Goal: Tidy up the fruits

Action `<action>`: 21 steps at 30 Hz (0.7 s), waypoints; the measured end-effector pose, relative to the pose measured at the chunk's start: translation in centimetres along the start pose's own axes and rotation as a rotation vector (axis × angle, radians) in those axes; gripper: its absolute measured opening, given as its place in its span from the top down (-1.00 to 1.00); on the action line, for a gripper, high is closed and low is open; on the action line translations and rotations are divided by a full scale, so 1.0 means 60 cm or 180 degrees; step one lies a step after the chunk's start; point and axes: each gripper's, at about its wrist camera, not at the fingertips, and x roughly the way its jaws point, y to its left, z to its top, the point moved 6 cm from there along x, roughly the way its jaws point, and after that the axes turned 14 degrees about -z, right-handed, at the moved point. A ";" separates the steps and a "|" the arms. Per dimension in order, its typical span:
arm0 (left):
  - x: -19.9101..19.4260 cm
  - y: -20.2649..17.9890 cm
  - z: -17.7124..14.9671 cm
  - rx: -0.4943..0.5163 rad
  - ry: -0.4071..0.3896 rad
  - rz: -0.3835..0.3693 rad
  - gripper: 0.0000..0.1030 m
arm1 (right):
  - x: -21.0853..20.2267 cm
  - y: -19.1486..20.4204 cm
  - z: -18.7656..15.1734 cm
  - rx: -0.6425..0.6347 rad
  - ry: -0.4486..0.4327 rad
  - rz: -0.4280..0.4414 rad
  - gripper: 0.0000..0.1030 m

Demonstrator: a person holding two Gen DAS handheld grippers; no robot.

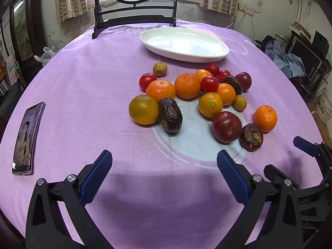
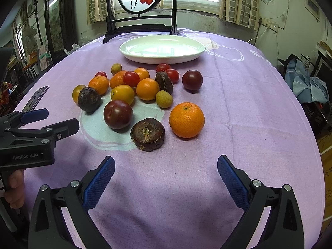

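A heap of fruit lies mid-table on the purple cloth: mandarins (image 1: 187,85), cherry tomatoes (image 1: 209,83), dark plums (image 1: 226,127), brown water chestnuts (image 1: 251,137), small longans (image 1: 159,68). A lone mandarin (image 2: 186,119) sits nearest the right gripper, next to a water chestnut (image 2: 147,134) and a plum (image 2: 117,114). An empty white oval plate (image 1: 220,56) (image 2: 161,59) stands behind the heap. My left gripper (image 1: 165,166) is open and empty, short of the fruit. My right gripper (image 2: 166,170) is open and empty, also short of the fruit.
A phone (image 1: 26,139) lies at the table's left edge. A dark wooden screen stand (image 1: 134,18) with a painted round panel stands behind the plate. Cluttered shelves and blue cloth (image 2: 305,83) are off the table to the right.
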 end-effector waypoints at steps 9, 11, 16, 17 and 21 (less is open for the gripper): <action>0.002 0.013 -0.004 0.0039 -0.0003 -0.0040 -0.92 | 0.005 0.018 -0.005 -0.0106 0.0154 0.0158 -0.93; 0.001 0.025 -0.004 0.0030 -0.0002 -0.0047 -0.92 | 0.014 0.027 -0.004 -0.0151 0.0204 0.0157 -0.93; 0.009 0.053 -0.006 -0.0064 0.0069 -0.0100 -0.92 | 0.040 0.044 0.005 -0.0165 0.0355 0.0219 -0.60; 0.011 0.057 -0.005 -0.0076 0.0082 -0.0105 -0.92 | 0.044 0.049 0.010 -0.0188 0.0345 0.0193 -0.60; 0.021 0.068 -0.001 -0.0129 0.0148 -0.0138 -0.92 | 0.057 0.060 0.031 -0.0222 0.0325 0.0178 -0.37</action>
